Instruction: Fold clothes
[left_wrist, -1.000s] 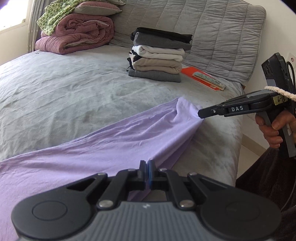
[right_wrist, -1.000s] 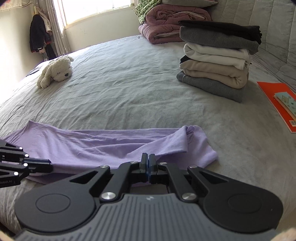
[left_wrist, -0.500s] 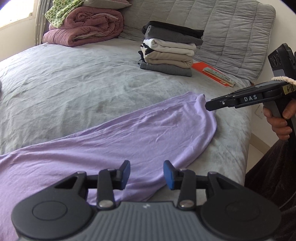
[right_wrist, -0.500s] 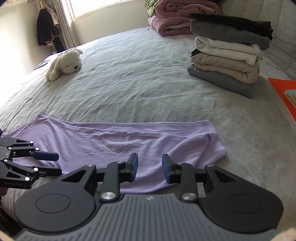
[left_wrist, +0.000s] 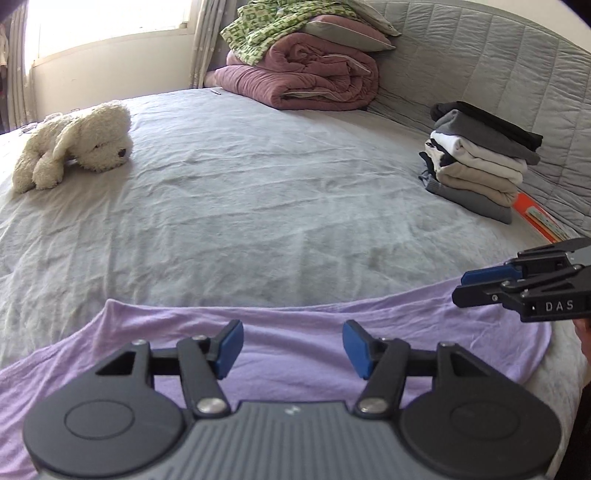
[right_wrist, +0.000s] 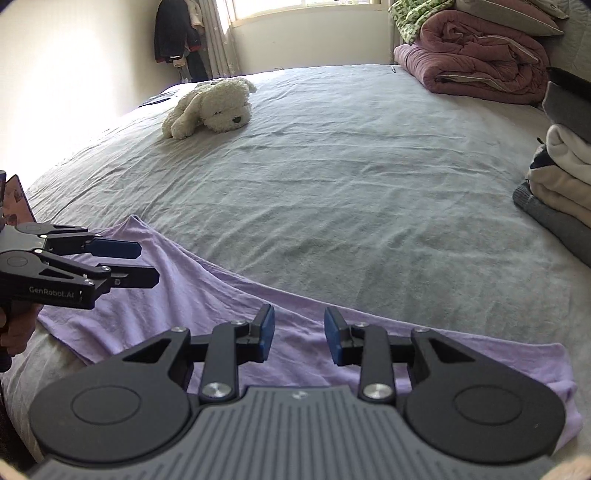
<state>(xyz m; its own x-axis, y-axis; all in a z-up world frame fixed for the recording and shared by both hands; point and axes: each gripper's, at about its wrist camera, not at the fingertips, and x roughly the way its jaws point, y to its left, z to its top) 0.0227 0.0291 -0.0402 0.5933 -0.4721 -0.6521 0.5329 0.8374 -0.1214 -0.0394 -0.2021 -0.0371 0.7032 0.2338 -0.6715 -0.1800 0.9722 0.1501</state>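
A lilac garment (left_wrist: 295, 321) lies folded into a long strip along the near edge of the grey bed (left_wrist: 258, 206). My left gripper (left_wrist: 292, 347) hovers over the strip, its jaws opening, and nothing sits between the blue pads. In the right wrist view the same lilac garment (right_wrist: 207, 295) stretches under my right gripper (right_wrist: 299, 338), which stands open and holds nothing. The right gripper (left_wrist: 476, 286) also shows at the right edge of the left wrist view, and the left gripper (right_wrist: 142, 262) at the left edge of the right wrist view, above the cloth.
A stack of folded clothes (left_wrist: 476, 162) sits at the right by the quilted headboard (left_wrist: 517, 74), with an orange book (left_wrist: 539, 221) beside it. A cream plush dog (left_wrist: 74, 144) lies far left. A rolled maroon quilt (left_wrist: 306, 81) with pillows is at the back.
Both grippers were shut on the lilac cloth's near edge, then let go and opened. Both views have swung left, bringing the plush dog into the left view. The garment now lies flat.
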